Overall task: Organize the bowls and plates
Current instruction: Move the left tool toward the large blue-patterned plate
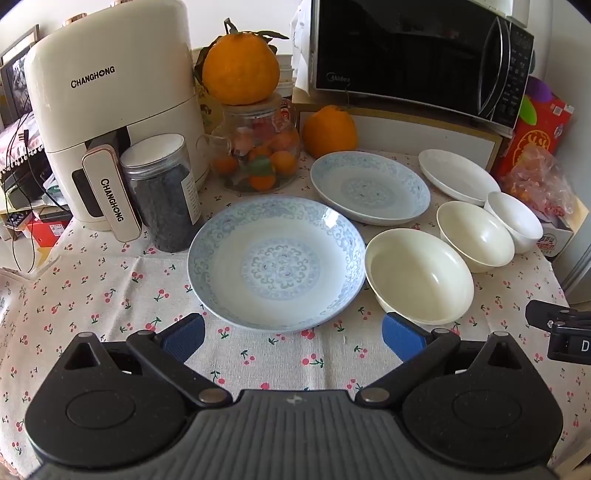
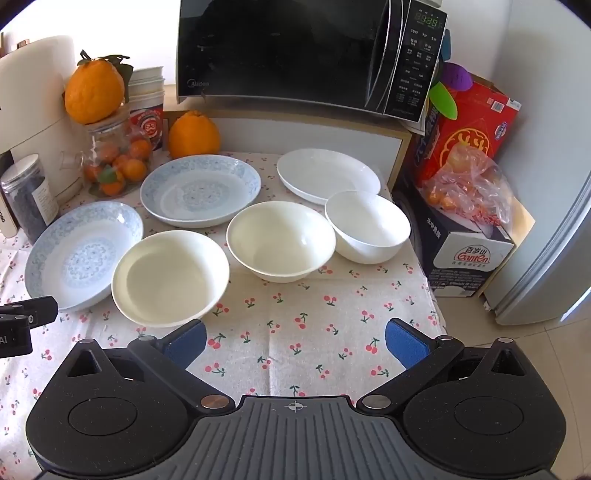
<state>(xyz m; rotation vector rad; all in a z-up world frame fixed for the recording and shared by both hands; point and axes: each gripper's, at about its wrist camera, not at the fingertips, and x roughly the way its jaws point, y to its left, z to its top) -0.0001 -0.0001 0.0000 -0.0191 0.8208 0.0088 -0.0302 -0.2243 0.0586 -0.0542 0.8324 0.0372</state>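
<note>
Bench point(image 2: 295, 332) with three plates, three bowls, left hand-held gripper point(image 1: 293, 338) spread, empty, right hand-held gripper point(image 2: 295, 341) likewise — air fryer point(image 1: 110, 110) at 10 o'clock fully in left view only, microwave display point(image 2: 426, 22) — right view only

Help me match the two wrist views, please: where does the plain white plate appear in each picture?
Left wrist view: the plain white plate lies far right, behind the small white bowl.
Right wrist view: the same plate lies right of centre at the back, behind that bowl.
Shared landmark: the microwave stands above and behind it in both.
</note>
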